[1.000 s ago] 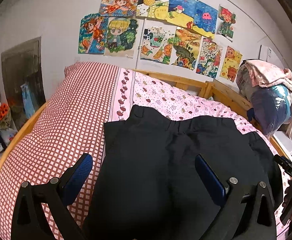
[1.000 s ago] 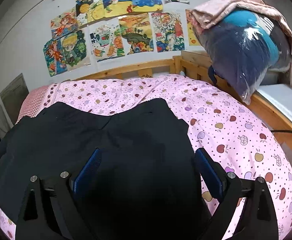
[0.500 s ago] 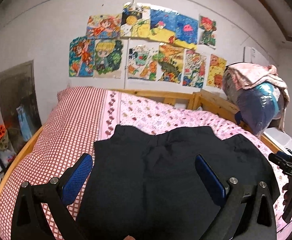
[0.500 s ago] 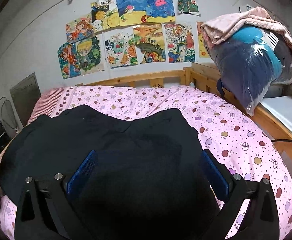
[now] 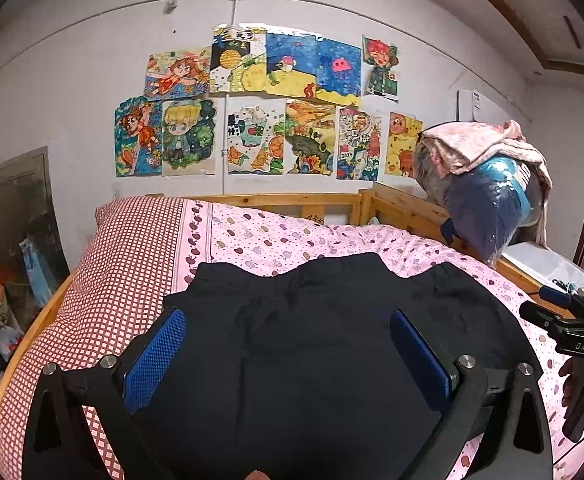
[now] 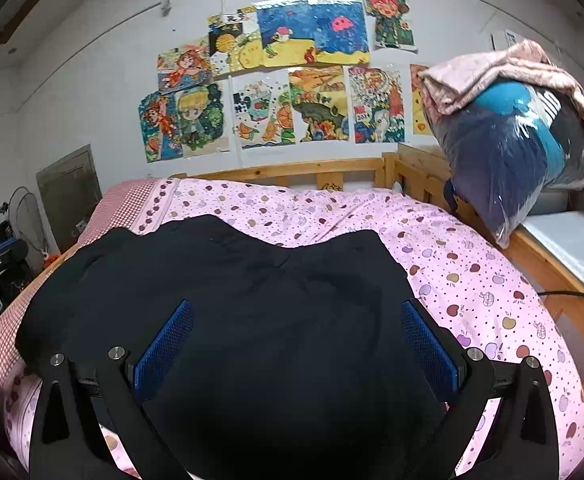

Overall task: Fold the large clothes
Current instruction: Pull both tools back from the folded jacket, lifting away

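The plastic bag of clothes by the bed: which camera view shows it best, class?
The right wrist view: the plastic bag of clothes looms large and sharp. The left wrist view shows it smaller, nearer the edge.

Right gripper (image 6: 295, 340) (fingers (image 6: 164, 344) spread wide) hovers over black garment (image 6: 252, 300).

Dim, sharp, fisheye-warped, dark corners

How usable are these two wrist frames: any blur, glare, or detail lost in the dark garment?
Left wrist: sharp, strong fisheye bending of the wooden bed frame; black garment shows faint creases. Right wrist: also sharp; the black garment sinks to featureless black low in frame, and glare streaks the plastic-wrapped bundle.
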`<state>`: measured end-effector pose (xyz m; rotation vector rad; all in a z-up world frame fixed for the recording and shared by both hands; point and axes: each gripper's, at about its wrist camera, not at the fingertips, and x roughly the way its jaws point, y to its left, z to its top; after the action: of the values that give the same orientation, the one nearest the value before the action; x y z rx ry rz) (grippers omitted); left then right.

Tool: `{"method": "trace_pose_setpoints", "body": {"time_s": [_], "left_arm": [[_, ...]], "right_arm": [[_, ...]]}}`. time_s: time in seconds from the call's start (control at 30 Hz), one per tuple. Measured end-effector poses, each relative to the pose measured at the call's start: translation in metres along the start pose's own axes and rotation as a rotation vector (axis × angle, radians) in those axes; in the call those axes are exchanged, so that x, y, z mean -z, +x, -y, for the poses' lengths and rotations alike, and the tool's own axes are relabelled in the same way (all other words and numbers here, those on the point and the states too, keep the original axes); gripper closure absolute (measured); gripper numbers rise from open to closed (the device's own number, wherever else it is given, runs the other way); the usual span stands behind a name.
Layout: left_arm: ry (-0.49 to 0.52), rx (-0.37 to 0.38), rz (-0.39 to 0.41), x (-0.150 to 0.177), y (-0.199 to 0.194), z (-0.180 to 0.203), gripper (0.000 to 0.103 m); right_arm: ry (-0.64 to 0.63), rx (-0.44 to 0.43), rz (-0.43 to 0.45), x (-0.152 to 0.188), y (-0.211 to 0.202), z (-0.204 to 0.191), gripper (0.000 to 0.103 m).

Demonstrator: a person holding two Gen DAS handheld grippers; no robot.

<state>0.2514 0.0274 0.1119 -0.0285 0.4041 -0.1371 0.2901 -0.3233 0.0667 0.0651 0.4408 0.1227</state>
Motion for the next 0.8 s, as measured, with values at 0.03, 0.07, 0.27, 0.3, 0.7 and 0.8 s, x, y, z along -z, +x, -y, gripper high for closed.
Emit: {"method": "trace_pose_setpoints", "body": {"time_s": [0.03,0.07,0.27,0.3,0.7,0.8], "left_arm": [[0.007,-0.001,-0.002,0.0,0.0,0.001,0.0],[0.014,0.0,-0.004,0.0,-0.002,0.003,0.0],[0.029,0.01,0.006,0.002,-0.016,0.011,0.0],[0.028,0.012,0.008,0.002,-0.019,0.012,0.0],[0.059,0.031,0.041,0.009,-0.058,0.032,0.0],[0.059,0.035,0.052,0.012,-0.067,0.034,0.0]], "right_arm": [[-0.006,-0.003,0.004,0.0,-0.004,-0.003,0.002],[-0.01,-0.006,0.008,-0.001,-0.006,-0.005,0.002],[-0.023,-0.033,0.035,0.002,-0.025,-0.018,0.002],[-0.024,-0.037,0.041,0.003,-0.028,-0.019,0.002],[-0.024,-0.069,0.076,0.013,-0.067,-0.031,0.002],[-0.027,-0.095,0.081,0.016,-0.075,-0.038,0.002]]}}
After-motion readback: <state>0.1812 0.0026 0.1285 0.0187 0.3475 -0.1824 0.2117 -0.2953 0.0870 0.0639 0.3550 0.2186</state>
